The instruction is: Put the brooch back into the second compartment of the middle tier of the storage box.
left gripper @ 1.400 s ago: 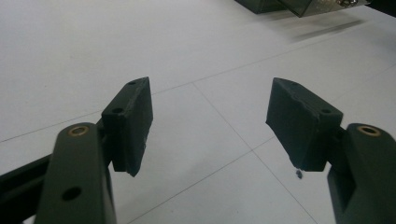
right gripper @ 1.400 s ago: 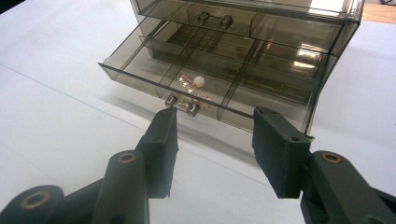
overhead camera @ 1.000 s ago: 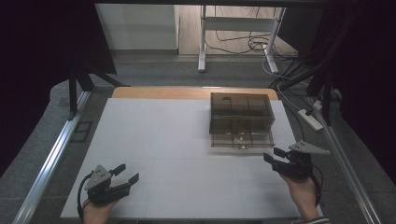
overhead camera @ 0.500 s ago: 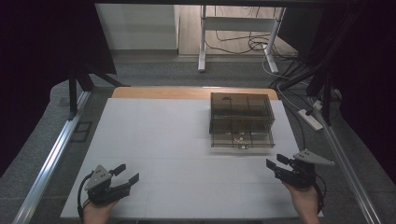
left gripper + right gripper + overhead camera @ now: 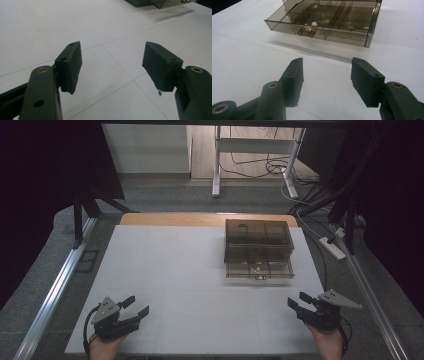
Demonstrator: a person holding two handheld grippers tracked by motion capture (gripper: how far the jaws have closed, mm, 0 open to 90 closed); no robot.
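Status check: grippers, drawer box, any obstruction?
Left gripper open, empty. Right gripper open, empty, jaws just widening. Smoky drawer box, bottom drawer pulled out. Path clear.

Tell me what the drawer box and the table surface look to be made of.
Drawer box: likely clear smoked plastic, glossy; its dividers show through the tinted walls. Table surface: smooth matt white sheet with thin seam lines, perhaps laminate or panels; a bare wooden strip shows at its far edge.
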